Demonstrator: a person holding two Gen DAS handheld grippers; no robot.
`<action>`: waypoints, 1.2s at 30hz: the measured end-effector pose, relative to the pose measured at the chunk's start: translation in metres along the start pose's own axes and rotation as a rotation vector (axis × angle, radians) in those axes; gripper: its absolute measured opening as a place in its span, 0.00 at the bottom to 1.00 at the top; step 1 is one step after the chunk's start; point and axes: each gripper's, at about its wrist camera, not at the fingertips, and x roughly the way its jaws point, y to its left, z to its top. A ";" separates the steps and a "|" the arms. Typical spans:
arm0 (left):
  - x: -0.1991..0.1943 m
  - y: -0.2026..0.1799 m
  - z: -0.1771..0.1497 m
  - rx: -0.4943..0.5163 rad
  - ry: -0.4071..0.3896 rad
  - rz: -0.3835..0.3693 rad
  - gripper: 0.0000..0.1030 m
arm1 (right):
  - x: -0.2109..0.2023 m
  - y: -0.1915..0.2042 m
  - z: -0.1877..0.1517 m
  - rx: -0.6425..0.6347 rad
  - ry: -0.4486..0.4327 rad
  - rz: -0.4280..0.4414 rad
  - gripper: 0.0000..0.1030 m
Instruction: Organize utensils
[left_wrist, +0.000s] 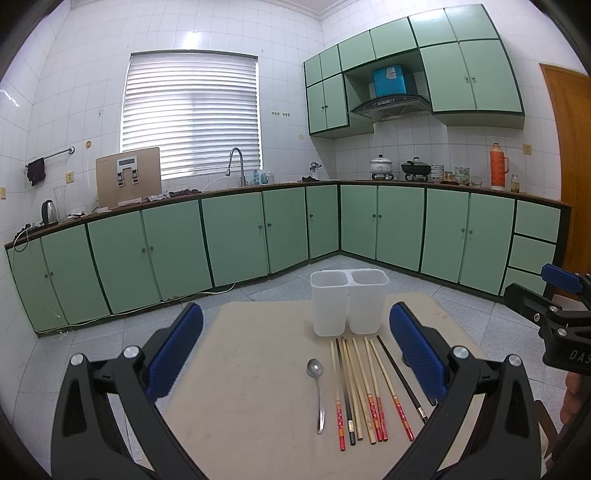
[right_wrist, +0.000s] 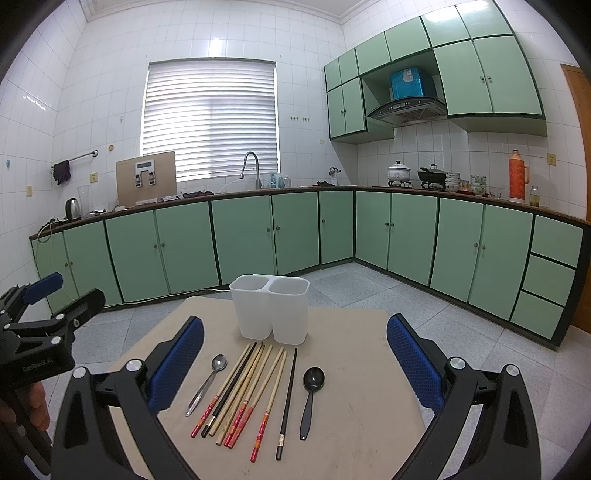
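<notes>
A white two-compartment utensil holder (left_wrist: 349, 301) (right_wrist: 271, 310) stands empty at the far side of a small beige table (left_wrist: 240, 369) (right_wrist: 369, 369). In front of it lie a metal spoon (left_wrist: 317, 391) (right_wrist: 208, 384), several chopsticks (left_wrist: 369, 391) (right_wrist: 243, 395) in a row, and a black spoon (right_wrist: 310, 395) that shows only in the right wrist view. My left gripper (left_wrist: 295, 350) hovers open above the near table edge, holding nothing. My right gripper (right_wrist: 295, 363) is also open and empty, above the utensils.
Green kitchen cabinets (left_wrist: 236, 236) run along the walls behind the table, over a tiled floor (right_wrist: 369, 284). Each gripper shows in the other's view: the right one (left_wrist: 535, 286) at the right edge, the left one (right_wrist: 75, 288) at the left edge with a hand below it.
</notes>
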 end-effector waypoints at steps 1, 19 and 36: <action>0.000 0.000 0.000 -0.001 0.000 0.000 0.95 | 0.000 0.000 0.000 0.000 0.000 0.000 0.94; 0.011 0.001 -0.007 -0.001 0.021 0.013 0.95 | 0.004 0.003 -0.003 -0.008 0.017 -0.007 0.94; 0.154 0.033 -0.054 0.018 0.358 0.105 0.95 | 0.128 -0.028 -0.036 0.004 0.327 -0.081 0.85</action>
